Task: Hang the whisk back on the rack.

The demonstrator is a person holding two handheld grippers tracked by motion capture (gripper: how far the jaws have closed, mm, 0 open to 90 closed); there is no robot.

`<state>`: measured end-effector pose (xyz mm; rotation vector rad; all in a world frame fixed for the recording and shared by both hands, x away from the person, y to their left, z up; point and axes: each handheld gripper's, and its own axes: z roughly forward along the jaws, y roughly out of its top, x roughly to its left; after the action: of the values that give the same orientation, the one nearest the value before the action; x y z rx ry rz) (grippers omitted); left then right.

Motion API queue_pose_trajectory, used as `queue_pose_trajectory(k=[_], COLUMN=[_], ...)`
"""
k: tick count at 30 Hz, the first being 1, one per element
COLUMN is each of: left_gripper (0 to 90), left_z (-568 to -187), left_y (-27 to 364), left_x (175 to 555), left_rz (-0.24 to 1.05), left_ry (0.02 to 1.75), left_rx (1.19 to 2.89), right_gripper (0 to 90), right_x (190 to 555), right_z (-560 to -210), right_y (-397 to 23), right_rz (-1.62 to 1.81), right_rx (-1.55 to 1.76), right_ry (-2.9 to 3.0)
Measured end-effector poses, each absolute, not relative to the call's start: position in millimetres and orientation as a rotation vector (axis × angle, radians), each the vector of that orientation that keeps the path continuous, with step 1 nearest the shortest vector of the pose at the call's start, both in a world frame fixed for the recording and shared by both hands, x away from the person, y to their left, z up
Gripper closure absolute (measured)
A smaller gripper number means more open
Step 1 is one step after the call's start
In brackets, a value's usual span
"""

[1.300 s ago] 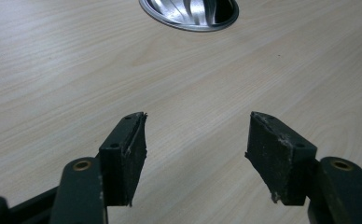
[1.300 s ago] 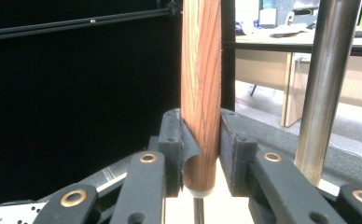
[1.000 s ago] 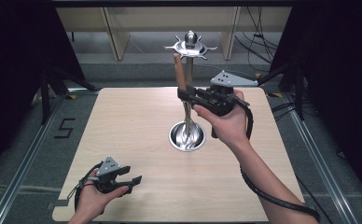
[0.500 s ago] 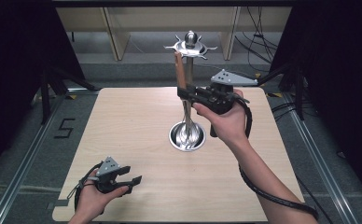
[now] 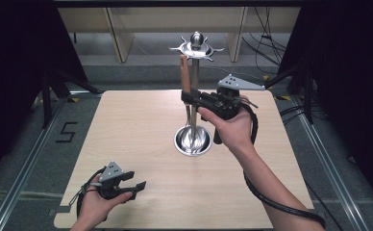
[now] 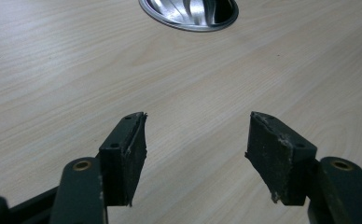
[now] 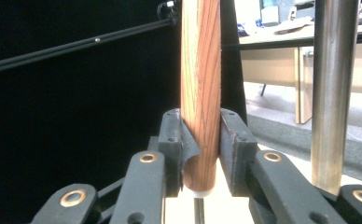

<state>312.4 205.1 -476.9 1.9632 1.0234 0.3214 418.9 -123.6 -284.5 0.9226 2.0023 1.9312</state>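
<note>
My left gripper sits nearest me, low over the table by its near left corner, jaws spread with nothing between them; in its own view I see bare wood and, farther off, the rim of the steel base dish. Beyond it, my right gripper is raised at mid-table and clamped on the wooden handle of a utensil, pads pressing both sides near the handle's lower end. The handle stands upright just beside the stand's steel pole, its top reaching up toward the hook crown at the head of the rack. I can't tell whether the handle's top is actually caught on a hook.

My worry, judging from here: the grip is low on a long handle, so the top can swing and miss or slip off the hook. If I nudge the pole sideways, the tall narrow stand could rock on its dish. Opening before the hook bears the weight would drop the utensil into the dish.
</note>
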Motion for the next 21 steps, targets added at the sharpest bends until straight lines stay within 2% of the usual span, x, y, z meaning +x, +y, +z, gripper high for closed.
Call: queue_pose_trajectory(k=[21], left_gripper=[36.6], left_z=[-477.5], left_y=[203.5], left_x=[311.8], left_rz=[0.322], left_ry=[1.028], left_rx=[1.948], right_gripper=[72.5], right_x=[407.8], right_z=[-294.0], right_y=[-117.1], right_rz=[2.020], right_rx=[1.048], right_ry=[1.878])
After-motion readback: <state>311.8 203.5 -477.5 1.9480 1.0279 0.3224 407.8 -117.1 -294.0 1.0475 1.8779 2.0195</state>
